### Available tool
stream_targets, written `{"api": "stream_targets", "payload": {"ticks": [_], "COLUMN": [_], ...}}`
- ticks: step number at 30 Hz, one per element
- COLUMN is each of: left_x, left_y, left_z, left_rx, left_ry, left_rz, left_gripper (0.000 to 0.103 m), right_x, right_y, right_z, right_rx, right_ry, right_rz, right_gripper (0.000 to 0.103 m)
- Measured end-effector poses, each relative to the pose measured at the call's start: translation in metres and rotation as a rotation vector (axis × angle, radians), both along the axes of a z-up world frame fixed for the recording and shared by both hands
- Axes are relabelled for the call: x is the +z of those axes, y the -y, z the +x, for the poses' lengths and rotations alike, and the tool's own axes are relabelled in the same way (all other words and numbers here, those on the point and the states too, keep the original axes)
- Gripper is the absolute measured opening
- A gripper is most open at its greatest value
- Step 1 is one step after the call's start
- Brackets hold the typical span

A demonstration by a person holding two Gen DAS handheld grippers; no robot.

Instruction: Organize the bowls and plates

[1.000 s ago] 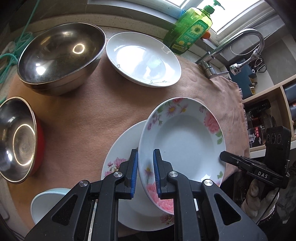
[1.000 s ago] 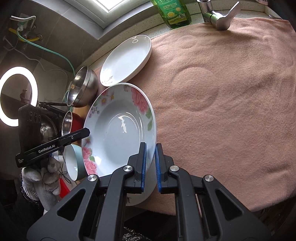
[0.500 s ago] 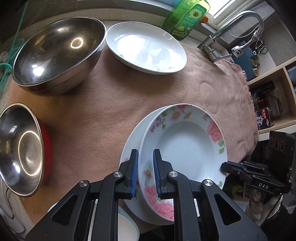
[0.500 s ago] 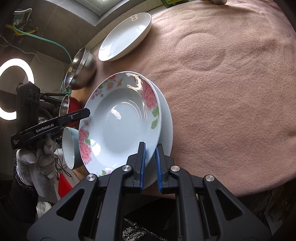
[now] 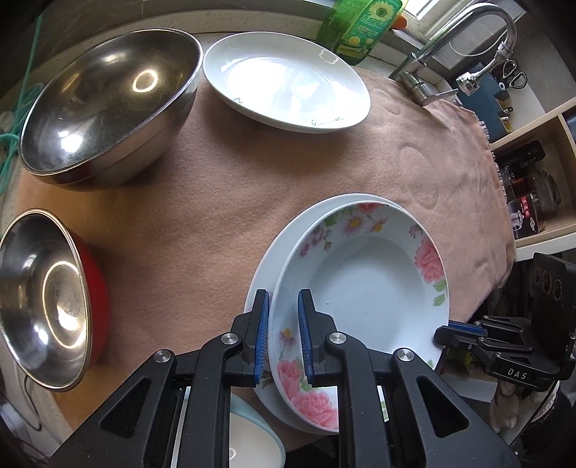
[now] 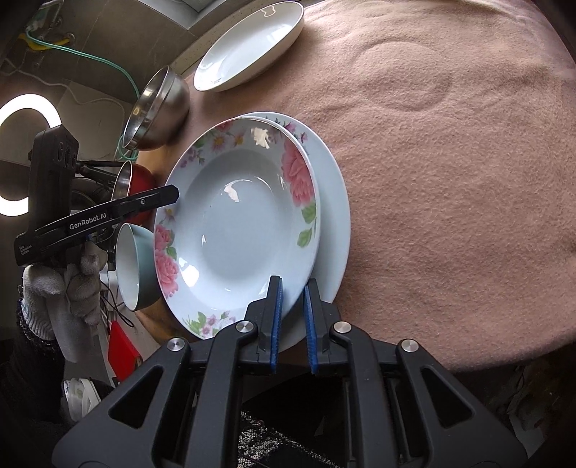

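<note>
Left claw (image 5: 283,333), right claw (image 6: 292,322) both clamped, angled down.

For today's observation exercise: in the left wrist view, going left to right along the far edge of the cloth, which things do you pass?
Large steel bowl → plain white plate → green soap bottle → tap.

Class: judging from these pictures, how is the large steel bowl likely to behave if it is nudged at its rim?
The large steel bowl has a rounded underside, so it would probably rock or tip. Its polished wall looks slippery. It sits on a fuzzy cloth, which likely resists sliding.
</note>
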State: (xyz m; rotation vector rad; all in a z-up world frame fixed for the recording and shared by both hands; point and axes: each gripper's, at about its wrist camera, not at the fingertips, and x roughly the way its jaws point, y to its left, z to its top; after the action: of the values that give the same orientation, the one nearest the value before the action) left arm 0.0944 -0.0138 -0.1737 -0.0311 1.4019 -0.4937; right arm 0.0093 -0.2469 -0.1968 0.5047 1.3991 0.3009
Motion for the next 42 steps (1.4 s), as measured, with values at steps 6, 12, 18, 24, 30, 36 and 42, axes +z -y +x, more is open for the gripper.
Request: {"api": "stream_targets", "payload": {"ticks": [6,12,18,24,30,36,42], "left_x": [0.0,0.0,0.0,-0.002,0.005,0.017,0.057], "left_y": [0.002,0.004,0.005,0.0,-0.002,-0.007,-0.015], "left_z": [0.0,0.002,-0.001,0.003,0.002,0.004,-0.002], "left_rx": [-0.007,-0.003,-0.02,0.009,0.014,0.036,0.077], "left_ry": [0.001,0.007,0.016,-0.01,0.018,0.054,0.176], "left_rz": [0.005,0.006,0.014,-0.02,-0.02,-0.04,-0.152], "left_gripper": [0.014,0.014,0.014,0.015,0.015,0.015,0.015], "right_x": [0.001,0.002,0.003,0.002,0.013,0.027,0.06], "right_y": [-0.002,-0.006,-0.006,-0.005,0.003,0.013,0.024], "right_z": [-0.001,0.002,0.0,0.0,-0.004,-0.008,-0.01], "right_rx": [0.014,0.02,0.027,0.007,-0.008,-0.016,-0.026], "right_ry": [0.003,0.002,-0.001,-0.005,0.028,0.056,0.172], "right_rz": [-0.017,-0.035,-0.046,-0.036,-0.05,-0.076,-0.179], "right_gripper": [0.014,0.014,0.014,0.014,0.015,0.016,0.016]}}
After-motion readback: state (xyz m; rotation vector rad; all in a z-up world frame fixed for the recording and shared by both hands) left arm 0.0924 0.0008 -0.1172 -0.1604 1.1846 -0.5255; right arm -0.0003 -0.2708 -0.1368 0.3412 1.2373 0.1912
